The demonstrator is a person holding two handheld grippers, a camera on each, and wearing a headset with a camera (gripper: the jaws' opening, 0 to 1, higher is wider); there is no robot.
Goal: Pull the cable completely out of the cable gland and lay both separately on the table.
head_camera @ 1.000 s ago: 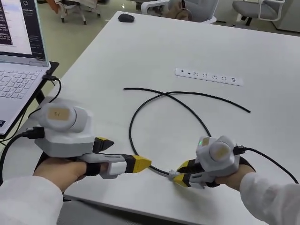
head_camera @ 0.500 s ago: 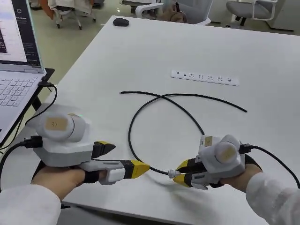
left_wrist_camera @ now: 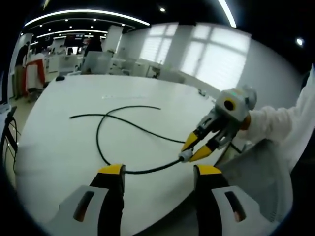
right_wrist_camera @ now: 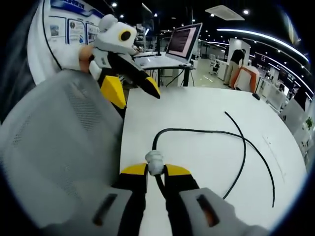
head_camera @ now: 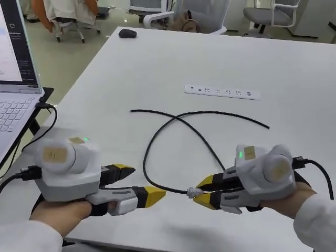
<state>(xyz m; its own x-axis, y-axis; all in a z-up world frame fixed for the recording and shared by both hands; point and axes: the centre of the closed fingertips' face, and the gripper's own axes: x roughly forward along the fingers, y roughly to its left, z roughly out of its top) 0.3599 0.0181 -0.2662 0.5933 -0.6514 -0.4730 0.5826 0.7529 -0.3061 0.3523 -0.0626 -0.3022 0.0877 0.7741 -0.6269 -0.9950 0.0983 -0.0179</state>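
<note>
Head view: the right tongs (head_camera: 198, 192) pinch the cable gland (head_camera: 193, 192) near the front edge of the white table (head_camera: 157, 63). The black cable (head_camera: 146, 152) runs from it into a loop lying on the table. The left tongs (head_camera: 143, 182) stand spread just beside it.

Left gripper view: its own jaws gape, with the cable just ahead.

Right gripper view: the jaws are pressed onto the gland.

The cable (head_camera: 177, 116) is black, the cable gland (head_camera: 193, 192) pale grey-white, the table (head_camera: 157, 63) plain white, the left gripper (head_camera: 144, 182) and the right gripper (head_camera: 199, 192) light grey with yellow-and-black jaw tips, the power strip (head_camera: 221, 92) white with dark sockets, the mouse (head_camera: 126, 33) black, the person's sleeves (head_camera: 21, 244) white.
</note>
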